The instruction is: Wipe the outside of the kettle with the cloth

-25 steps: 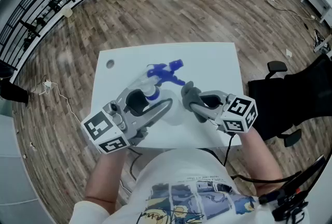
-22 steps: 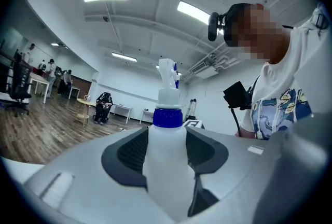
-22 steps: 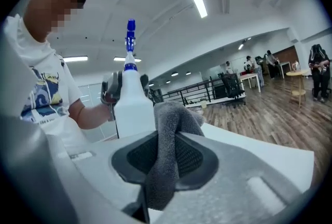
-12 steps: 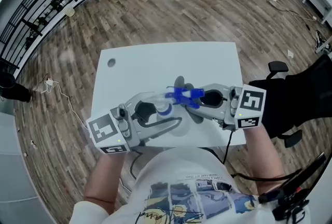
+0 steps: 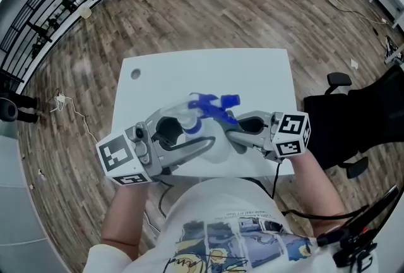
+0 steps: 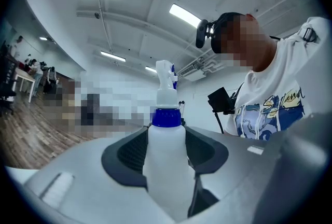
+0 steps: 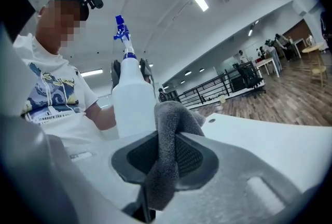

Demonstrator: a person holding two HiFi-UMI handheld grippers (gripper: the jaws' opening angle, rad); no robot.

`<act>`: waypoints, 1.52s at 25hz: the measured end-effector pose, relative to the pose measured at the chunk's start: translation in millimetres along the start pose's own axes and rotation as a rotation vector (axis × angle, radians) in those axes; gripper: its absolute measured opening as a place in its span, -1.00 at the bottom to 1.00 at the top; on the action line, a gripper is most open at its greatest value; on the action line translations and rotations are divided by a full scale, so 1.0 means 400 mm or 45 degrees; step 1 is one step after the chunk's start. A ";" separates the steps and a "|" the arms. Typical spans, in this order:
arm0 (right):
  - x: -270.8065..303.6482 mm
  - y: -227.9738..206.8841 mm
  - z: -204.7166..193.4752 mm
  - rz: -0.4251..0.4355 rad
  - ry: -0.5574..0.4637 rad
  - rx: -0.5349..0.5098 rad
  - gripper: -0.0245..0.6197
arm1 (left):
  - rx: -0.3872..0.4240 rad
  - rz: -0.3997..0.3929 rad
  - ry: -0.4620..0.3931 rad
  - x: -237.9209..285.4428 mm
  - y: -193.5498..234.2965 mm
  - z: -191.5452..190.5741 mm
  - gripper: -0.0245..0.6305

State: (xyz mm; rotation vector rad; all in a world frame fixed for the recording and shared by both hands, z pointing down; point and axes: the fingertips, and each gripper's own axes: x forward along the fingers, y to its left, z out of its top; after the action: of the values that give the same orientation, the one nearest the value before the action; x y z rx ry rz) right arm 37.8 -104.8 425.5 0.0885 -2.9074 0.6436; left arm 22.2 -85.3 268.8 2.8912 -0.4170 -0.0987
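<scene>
No kettle shows; the thing being handled is a white spray bottle (image 6: 165, 166) with a blue collar and a blue trigger head (image 5: 213, 104). My left gripper (image 5: 189, 131) is shut on the bottle's body just under the collar and holds it upright above the white table (image 5: 252, 76). My right gripper (image 7: 165, 161) is shut on a folded grey cloth (image 7: 168, 150), which sticks up between its jaws. In the right gripper view the bottle (image 7: 134, 106) stands just beyond the cloth. In the head view my right gripper (image 5: 232, 133) sits close against the bottle's right side.
A black office chair (image 5: 353, 120) stands right of the table. A small round hole (image 5: 134, 74) marks the table's far left corner. Wooden floor surrounds the table, with black railings (image 5: 38, 19) far left.
The right gripper swung its cloth in from apart up against the bottle, then drew back a little. The left gripper shifted the bottle slightly, its blue head now further right.
</scene>
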 end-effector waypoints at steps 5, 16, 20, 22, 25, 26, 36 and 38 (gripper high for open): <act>0.009 -0.018 -0.083 -0.015 0.043 0.109 -0.68 | -0.013 0.005 -0.017 -0.011 0.009 0.018 -0.26; 0.030 -0.031 -0.181 -0.029 0.108 0.211 -0.68 | -0.003 0.050 -0.086 -0.001 0.048 0.068 -0.27; 0.053 -0.002 -0.195 -0.004 0.141 0.174 -0.68 | 0.012 0.079 -0.086 -0.011 0.064 0.050 -0.27; 0.058 0.010 -0.202 0.000 0.155 0.161 -0.68 | 0.029 0.097 -0.074 -0.015 0.073 0.041 -0.27; 0.063 0.026 -0.207 0.000 0.178 0.144 -0.68 | 0.045 0.112 -0.056 -0.020 0.082 0.031 -0.27; 0.064 0.031 -0.211 0.000 0.189 0.137 -0.68 | 0.049 0.117 -0.052 -0.022 0.085 0.027 -0.27; 0.048 0.078 -0.277 -0.029 0.242 0.123 -0.68 | 0.057 0.160 -0.049 -0.035 0.119 -0.024 -0.27; 0.038 0.079 -0.293 -0.066 0.228 0.125 -0.68 | 0.054 0.179 -0.056 -0.040 0.135 -0.043 -0.27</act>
State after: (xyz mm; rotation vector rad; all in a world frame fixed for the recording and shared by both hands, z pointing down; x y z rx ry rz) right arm 37.0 -26.8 519.7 0.1116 -2.6929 0.7442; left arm -6.1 -127.7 298.2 2.8951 -0.6360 -0.1327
